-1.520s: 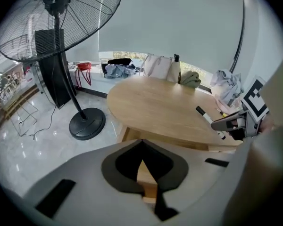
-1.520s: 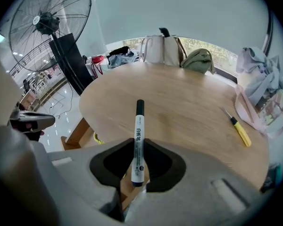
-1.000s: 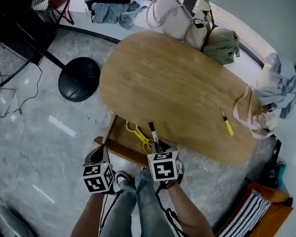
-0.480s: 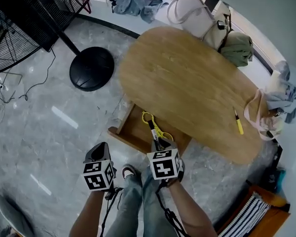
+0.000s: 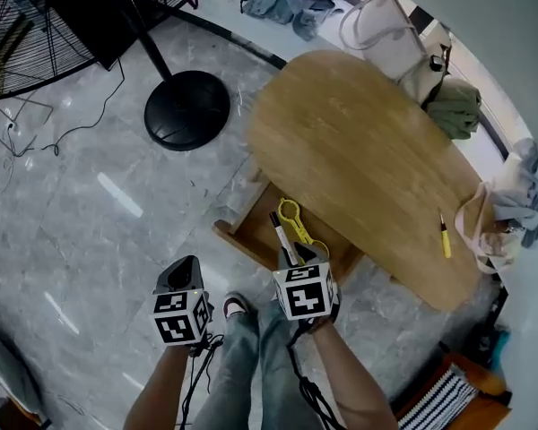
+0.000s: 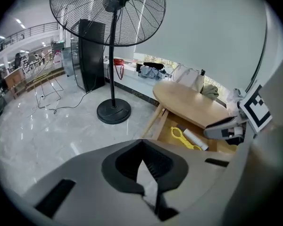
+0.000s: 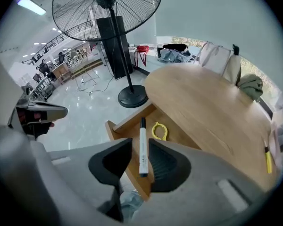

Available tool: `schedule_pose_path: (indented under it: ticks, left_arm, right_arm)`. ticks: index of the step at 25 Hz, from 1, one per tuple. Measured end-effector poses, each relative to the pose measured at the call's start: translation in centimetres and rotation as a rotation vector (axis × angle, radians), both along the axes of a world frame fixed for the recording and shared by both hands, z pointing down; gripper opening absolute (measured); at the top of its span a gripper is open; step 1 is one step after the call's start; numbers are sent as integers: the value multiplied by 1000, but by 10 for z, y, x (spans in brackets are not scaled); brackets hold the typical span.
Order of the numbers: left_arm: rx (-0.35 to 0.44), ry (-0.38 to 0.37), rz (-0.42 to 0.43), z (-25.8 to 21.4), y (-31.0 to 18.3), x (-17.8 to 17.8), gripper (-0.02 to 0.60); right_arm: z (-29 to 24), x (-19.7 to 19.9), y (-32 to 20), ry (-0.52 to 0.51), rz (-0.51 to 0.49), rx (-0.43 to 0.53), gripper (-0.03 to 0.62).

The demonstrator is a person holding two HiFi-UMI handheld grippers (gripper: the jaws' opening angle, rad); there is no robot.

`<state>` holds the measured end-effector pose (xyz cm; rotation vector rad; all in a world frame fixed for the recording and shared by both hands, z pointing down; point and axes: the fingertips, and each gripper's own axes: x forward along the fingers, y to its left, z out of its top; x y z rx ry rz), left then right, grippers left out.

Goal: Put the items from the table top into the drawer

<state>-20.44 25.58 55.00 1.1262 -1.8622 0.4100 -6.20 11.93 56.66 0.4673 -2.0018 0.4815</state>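
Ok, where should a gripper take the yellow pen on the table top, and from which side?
I would take the yellow pen at mid-barrel from straight above, jaws across its thin width. It lies flat on the table, so only top and sides are free, and a pink bag strap lies close beside it.

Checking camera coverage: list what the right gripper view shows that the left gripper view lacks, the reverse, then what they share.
Only right gripper view: yellow pen on the table, left tongs from outside. Only left gripper view: right tongs from outside, with their marker cube. Both: fan, table, open drawer, yellow tool, white marker between the right tongs' jaws, which have just been opening.
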Motion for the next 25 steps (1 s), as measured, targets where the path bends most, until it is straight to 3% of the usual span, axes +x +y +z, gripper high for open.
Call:
schedule_pose_path:
  ticks: [12,20,25]
  left_arm:
    - [4,0,-6,0,-3,4,-6]
    - [8,-3,94,-5,-35,32,-6]
    - [17,-8,188,-11,-68,58,-6]
  right_arm:
    - [9,16,-3,20,21,1,94]
    - [1,53,-22,-1,119,13,94]
    - [-5,95,-38,17,222,18,94]
